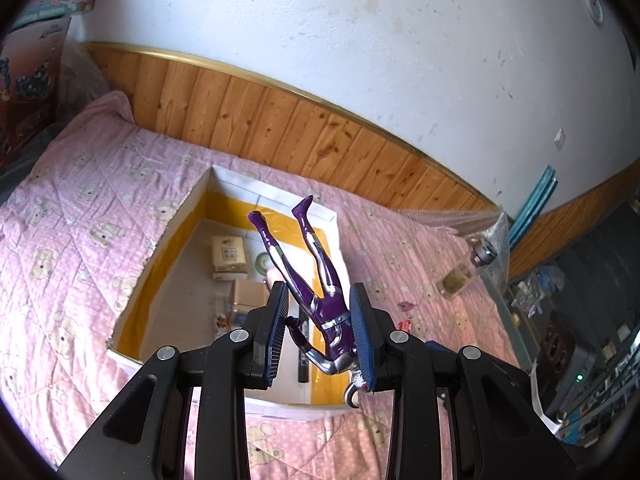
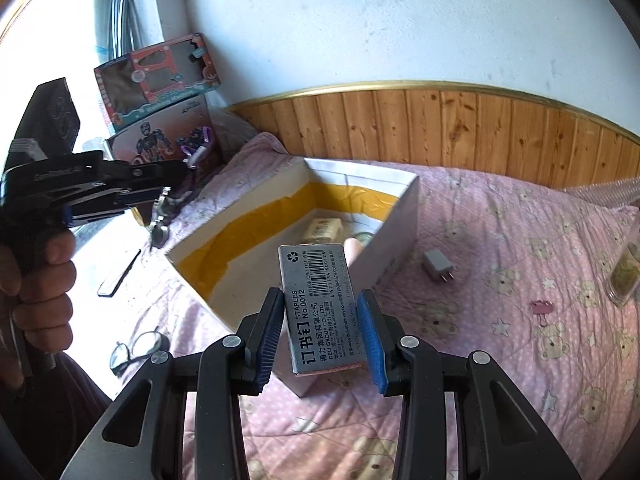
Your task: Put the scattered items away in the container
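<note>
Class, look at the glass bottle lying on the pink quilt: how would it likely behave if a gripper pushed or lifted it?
The glass bottle lies on its side and looks round, so a push would probably roll it, though the soft quilt may slow it. Its smooth glass could slip between fingers. Being glass, it is likely fragile and rather heavy for its size.

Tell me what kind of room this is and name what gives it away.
Most likely a bedroom in a home. A pink teddy-bear quilt covers what looks like a bed set against a wood-panelled wall, and boxed toys are stacked in the corner by a bright window.
</note>
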The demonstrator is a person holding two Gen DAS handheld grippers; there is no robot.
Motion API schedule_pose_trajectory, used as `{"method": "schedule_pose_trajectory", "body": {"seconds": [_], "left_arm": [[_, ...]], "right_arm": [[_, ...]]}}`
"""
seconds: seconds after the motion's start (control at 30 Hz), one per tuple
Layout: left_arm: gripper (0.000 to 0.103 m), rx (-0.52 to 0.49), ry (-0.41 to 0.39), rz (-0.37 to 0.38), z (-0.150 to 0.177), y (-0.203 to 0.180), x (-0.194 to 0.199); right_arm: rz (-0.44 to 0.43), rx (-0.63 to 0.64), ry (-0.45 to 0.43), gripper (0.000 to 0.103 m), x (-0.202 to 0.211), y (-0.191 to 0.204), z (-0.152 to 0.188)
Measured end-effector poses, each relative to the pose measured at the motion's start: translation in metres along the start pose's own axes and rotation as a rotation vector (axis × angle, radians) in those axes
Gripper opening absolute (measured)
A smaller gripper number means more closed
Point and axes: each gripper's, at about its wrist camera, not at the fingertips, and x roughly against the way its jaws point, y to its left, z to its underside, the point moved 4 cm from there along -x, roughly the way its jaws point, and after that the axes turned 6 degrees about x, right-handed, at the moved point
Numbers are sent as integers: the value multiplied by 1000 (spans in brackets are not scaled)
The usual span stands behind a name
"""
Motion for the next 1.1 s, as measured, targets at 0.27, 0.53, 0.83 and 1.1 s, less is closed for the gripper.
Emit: {"method": "schedule_pose_trajectory", "body": {"seconds": [0.27,0.53,0.83,1.1], "left_arm": [[32,-3,-1,-22,-9,11,0],[32,-2,22,-61,-13,29,-7],[32,-12,49,-109,-18,49,-16],[32,-33,90,-145,-15,61,-32]], "right_arm": [[-10,13,-33,39,1,19,-18],[-30,43,-35,39,-11,41,-33],[-27,94,3,39,-31,52,-38],[-20,130,45,39,-50,58,-40]]}}
